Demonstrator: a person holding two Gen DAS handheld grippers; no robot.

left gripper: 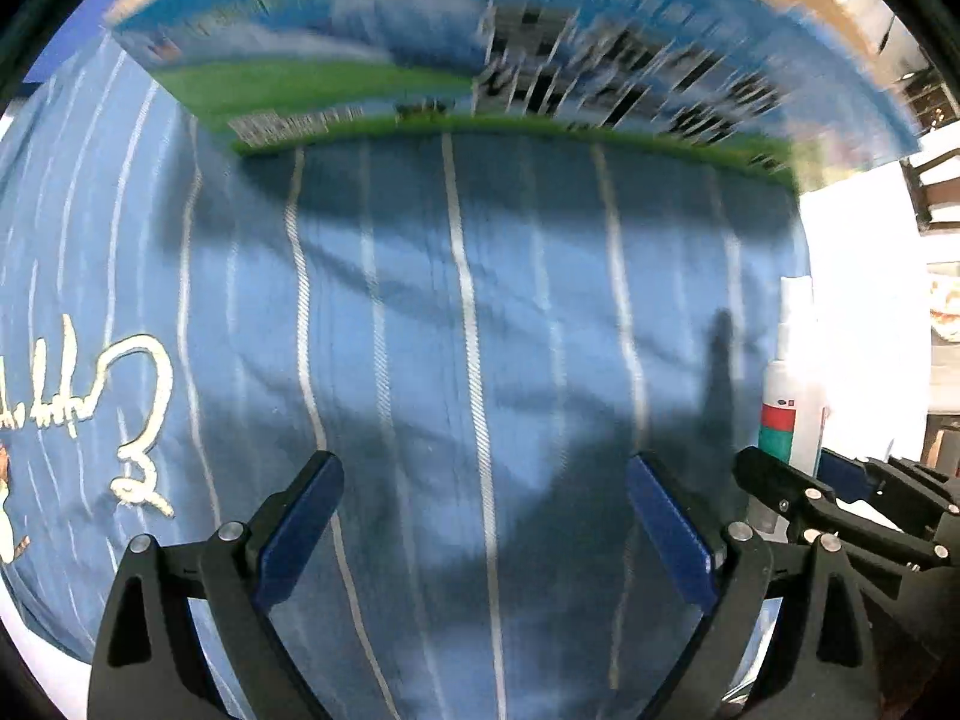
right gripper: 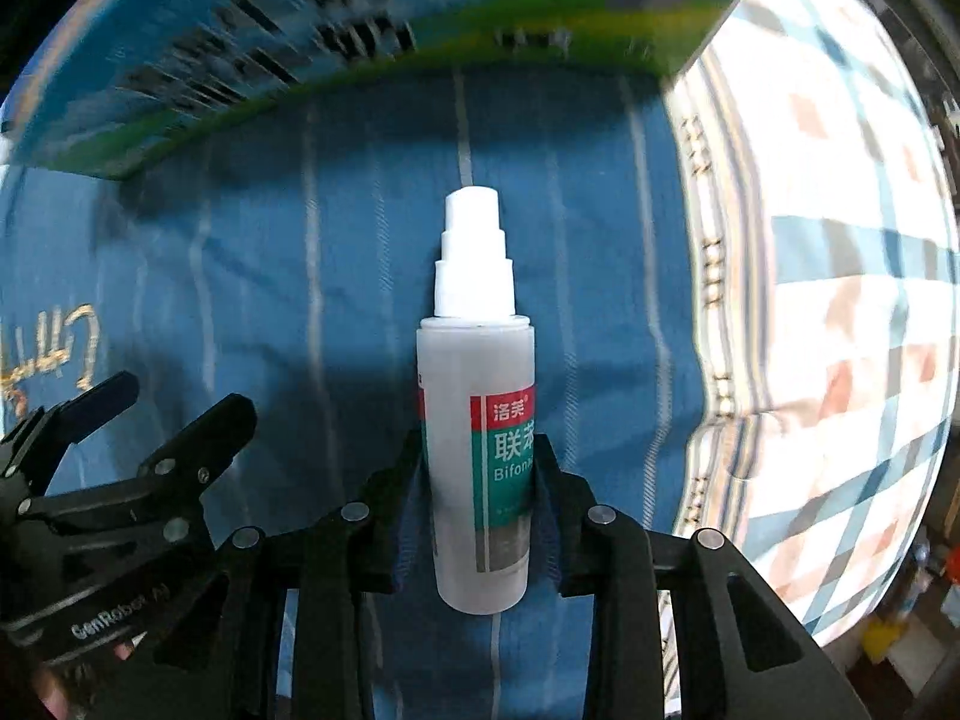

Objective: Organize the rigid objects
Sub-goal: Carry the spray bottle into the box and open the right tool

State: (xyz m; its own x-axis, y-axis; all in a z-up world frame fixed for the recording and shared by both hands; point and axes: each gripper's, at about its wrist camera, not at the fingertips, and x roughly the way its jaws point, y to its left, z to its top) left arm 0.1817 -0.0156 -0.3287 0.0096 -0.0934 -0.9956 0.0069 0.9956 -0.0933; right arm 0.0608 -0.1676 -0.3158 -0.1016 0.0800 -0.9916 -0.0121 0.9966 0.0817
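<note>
- Right gripper (right gripper: 477,480) fingers clamp the frosted white spray bottle (right gripper: 477,420); keep it steady toward the far blue-green box (right gripper: 252,48).
- Left gripper (left gripper: 486,522) fingers spread, holding nothing, above the blue striped cloth (left gripper: 420,300).

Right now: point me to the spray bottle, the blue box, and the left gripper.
spray bottle (right gripper: 480,456): right wrist view, on its label, between the right gripper's pads.
blue box (left gripper: 372,30): left wrist view, on its printed side face.
left gripper (left gripper: 483,516): left wrist view, midway between its open fingertips.
</note>
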